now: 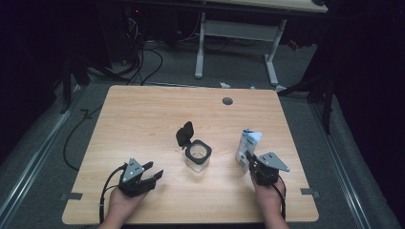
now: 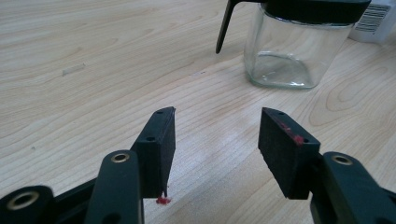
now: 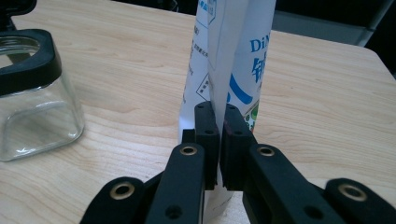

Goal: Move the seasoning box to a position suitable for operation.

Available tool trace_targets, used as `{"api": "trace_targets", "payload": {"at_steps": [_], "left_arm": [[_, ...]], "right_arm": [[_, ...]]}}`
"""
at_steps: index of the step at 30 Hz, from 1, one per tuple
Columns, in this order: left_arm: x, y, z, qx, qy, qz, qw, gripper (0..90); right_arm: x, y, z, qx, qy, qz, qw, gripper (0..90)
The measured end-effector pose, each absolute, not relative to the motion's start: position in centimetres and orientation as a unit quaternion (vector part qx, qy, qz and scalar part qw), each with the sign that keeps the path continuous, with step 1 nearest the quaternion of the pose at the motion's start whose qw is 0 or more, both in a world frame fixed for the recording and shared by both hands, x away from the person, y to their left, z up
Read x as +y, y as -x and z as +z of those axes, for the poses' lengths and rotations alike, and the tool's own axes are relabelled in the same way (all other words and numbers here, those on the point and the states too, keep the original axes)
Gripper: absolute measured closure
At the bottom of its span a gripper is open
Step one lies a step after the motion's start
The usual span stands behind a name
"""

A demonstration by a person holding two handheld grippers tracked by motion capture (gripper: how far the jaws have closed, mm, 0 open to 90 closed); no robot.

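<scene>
Your right gripper (image 1: 251, 162) sits at about 4 o'clock on the table (image 1: 143, 124), jaws pinched together on the near edge seam of the white-and-blue carton (image 1: 247, 145). In the right gripper view the two black pads meet on that folded edge low down on the carton (image 3: 233, 60), which stands upright on the wood. So the grasp looks made; the lift is not yet done, judging from the carton's base resting on the table.

The glass jar (image 1: 197, 157) stands near centre, at roughly 9 o'clock from the carton and close by it but apart. Its black hinged lid (image 1: 184, 133) is flipped up and back toward 11 o'clock, leaving the mouth open. The jar (image 2: 289, 51) looks empty: clear walls and bare bottom in the left gripper view.

Your left gripper (image 1: 152, 177) rests at about 7 o'clock on the table, jaws wide apart with nothing between them, aimed toward the jar and well short of it. A red smudge marks one pad (image 2: 289, 154), and a small red fleck lies on the wood under the other.

My read of progress: early. Lid open and carton gripped count as done. Left to do, if the carton is meant for the jar: raise it, bring it over the mouth, tip. You would likely want the left gripper steadying the jar, since it is light and could slide. Whether the carton's top is open I cannot tell.
</scene>
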State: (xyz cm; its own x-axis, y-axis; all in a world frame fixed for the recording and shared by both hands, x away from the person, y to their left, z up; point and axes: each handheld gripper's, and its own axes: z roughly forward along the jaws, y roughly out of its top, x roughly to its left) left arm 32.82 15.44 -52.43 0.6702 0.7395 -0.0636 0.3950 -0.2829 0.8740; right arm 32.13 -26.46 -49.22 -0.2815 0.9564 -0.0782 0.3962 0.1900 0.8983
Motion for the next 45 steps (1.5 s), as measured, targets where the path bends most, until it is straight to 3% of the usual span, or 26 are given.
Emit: {"api": "trace_targets", "payload": {"at_steps": [45], "left_arm": [[15.5, -32.7, -52.5, 0.351, -0.781, 0.175, 0.486, 44.0]], "right_arm": [[-27.1, -34.4, -42.3, 0.837, -0.442, 0.277, 0.163, 89.8]]}}
